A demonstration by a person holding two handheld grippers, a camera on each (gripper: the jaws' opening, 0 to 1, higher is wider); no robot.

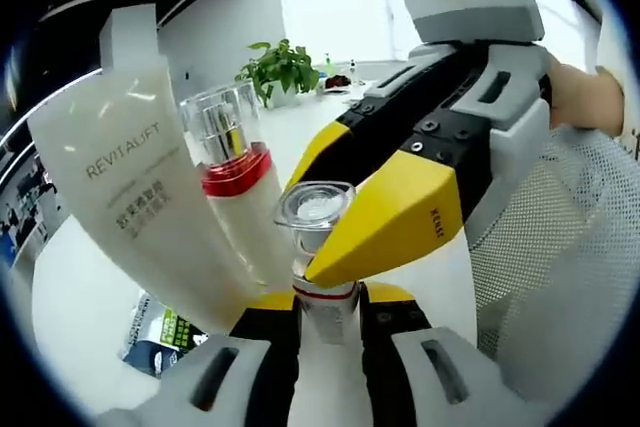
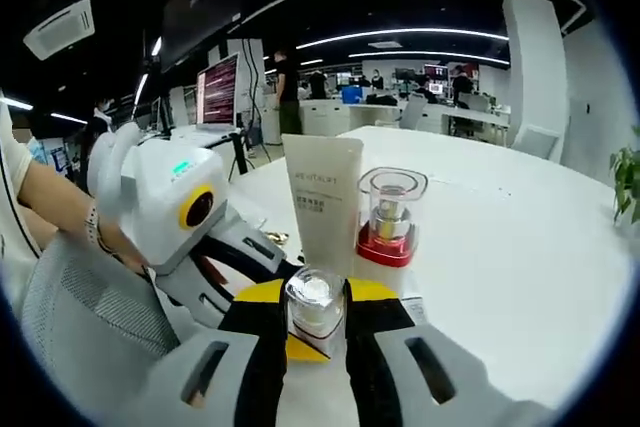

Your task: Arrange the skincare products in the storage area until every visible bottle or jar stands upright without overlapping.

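Presently, in the left gripper view, the left gripper [image 1: 325,297] is closed on the small bottle [image 1: 318,247] at its neck, apparently steadying it; the right gripper [image 1: 400,212] presses against it from the right. The REVITALIFT tube [image 1: 135,177] and red-banded bottle [image 1: 235,187] stand just behind the small bottle.

In the right gripper view, the right gripper [image 2: 315,332] also clamps the small bottle [image 2: 315,312], likely for upright placement. Tube [image 2: 322,202] and red-banded bottle [image 2: 390,217] stand behind it on the white table [image 2: 520,247].

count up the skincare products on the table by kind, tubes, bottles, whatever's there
Tubes: 1, the white Revitalift tube.
Bottles with clear caps: 2, the red-banded bottle standing free and the small bottle between the tools.
Total: 3.
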